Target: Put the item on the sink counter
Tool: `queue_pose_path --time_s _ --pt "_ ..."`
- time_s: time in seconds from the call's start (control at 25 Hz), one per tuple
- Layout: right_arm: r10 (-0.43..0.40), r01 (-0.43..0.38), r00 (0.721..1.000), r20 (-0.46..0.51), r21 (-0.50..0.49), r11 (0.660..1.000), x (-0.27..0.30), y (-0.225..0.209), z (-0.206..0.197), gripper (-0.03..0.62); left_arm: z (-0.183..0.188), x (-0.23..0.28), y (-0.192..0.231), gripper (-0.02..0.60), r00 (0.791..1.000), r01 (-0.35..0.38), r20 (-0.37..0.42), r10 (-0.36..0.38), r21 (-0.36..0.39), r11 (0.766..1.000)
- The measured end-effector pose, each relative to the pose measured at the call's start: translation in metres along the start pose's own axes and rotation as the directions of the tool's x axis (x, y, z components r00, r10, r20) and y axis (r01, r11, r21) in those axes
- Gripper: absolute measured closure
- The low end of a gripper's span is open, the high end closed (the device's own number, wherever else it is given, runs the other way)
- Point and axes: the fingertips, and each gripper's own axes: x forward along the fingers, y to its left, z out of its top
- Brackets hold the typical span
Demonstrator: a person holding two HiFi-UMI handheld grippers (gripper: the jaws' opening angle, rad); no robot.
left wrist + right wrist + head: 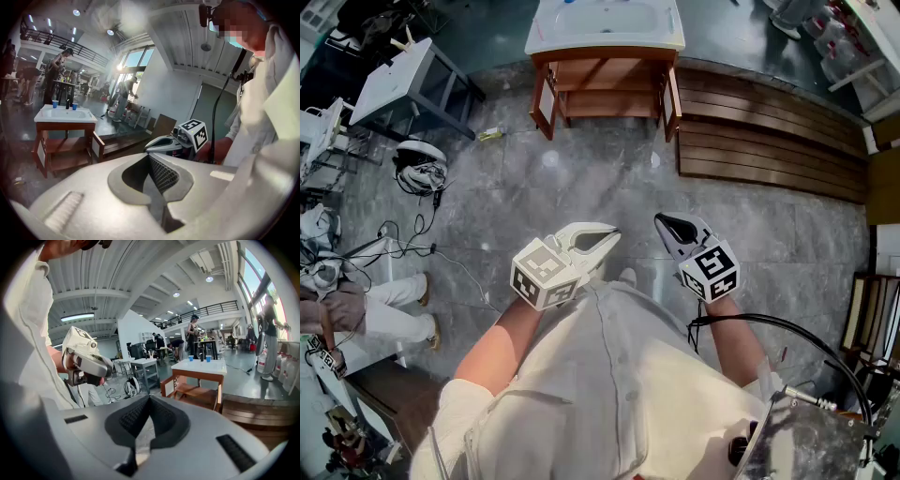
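Grippers: my left gripper and right gripper, both fully closed, nothing held, side by side over stone floor; sink counter well apart.

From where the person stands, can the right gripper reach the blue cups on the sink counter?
Probably not. The right gripper is held near the body, and the sink counter with the blue cups stands across the floor. Nothing blocks the way.
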Motion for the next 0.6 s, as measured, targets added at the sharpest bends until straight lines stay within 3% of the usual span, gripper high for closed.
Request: queue_pose_path --time_s 0.28,0.6 --pt "-0.002 0.003 1.000 -0.031 0.025 1.000 -0.009 -0.010 -0.007 0.589 0.000 0.006 -0.004 0.577 1.000 0.013 -0.013 -0.013 -0.008 1.000" --pt "-0.023 0.026 0.999 -0.048 0.064 0.998 0.021 -0.028 -0.007 0.589 0.003 0.005 0.035 0.577 1.000 0.021 -0.012 -0.021 -0.049 0.999"
